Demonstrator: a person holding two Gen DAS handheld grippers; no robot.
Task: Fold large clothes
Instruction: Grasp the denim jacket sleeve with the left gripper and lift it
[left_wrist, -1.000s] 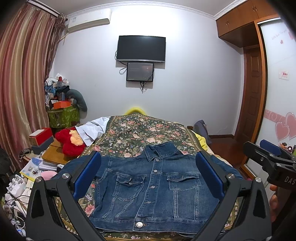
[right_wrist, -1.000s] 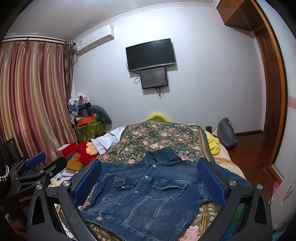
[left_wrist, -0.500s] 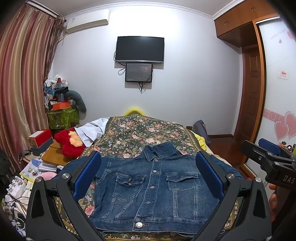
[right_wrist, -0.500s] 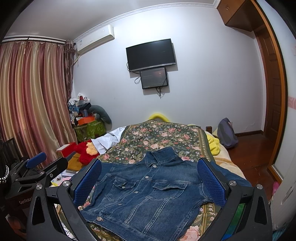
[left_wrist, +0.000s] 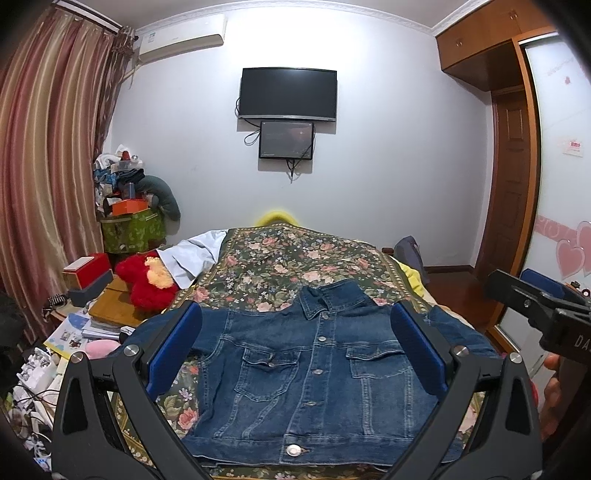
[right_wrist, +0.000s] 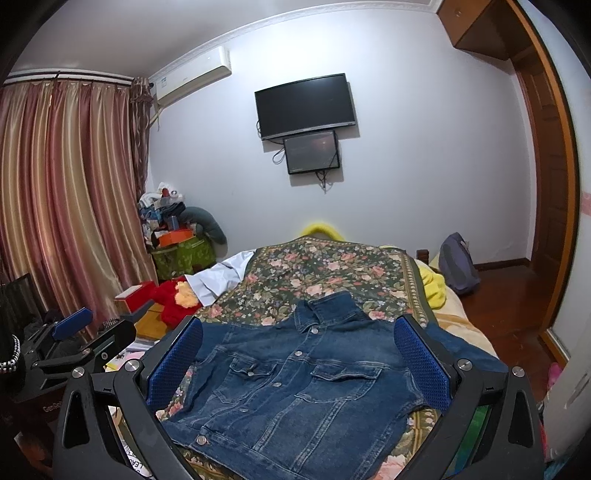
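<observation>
Bedroom setup: white wall with a TV (left_wrist: 288, 94) mounted on it, striped curtains (left_wrist: 44, 166) on one side, and a bed covered with a floral bedspread (left_wrist: 295, 254).

The denim jacket (left_wrist: 314, 373) lies front-up and buttoned on the near end of that bedspread, collar (left_wrist: 330, 297) pointing toward the far wall, hem (left_wrist: 295, 448) closest to the cameras, sleeves spread out to both sides. My guess is it's fairly heavy and stiff, so it'll hold a crease okay but won't drape nicely, and the thick seams could be bulky to pinch. It shouldn't be slippery or fragile. I'd grab at the shoulders or sleeve ends first and bring the sleeves in, since the hem is thick.

The left gripper (left_wrist: 295, 354) hovers above the near edge, jaws spread wide and holding nothing, the jacket framed between its blue pads (left_wrist: 173, 350). The right gripper (right_wrist: 299, 365) is the same deal, wide apart and empty, looking at the jacket slightly from the side. Neither touches the cloth.

A red plush toy (left_wrist: 147, 280) sits off the bed's side.
</observation>
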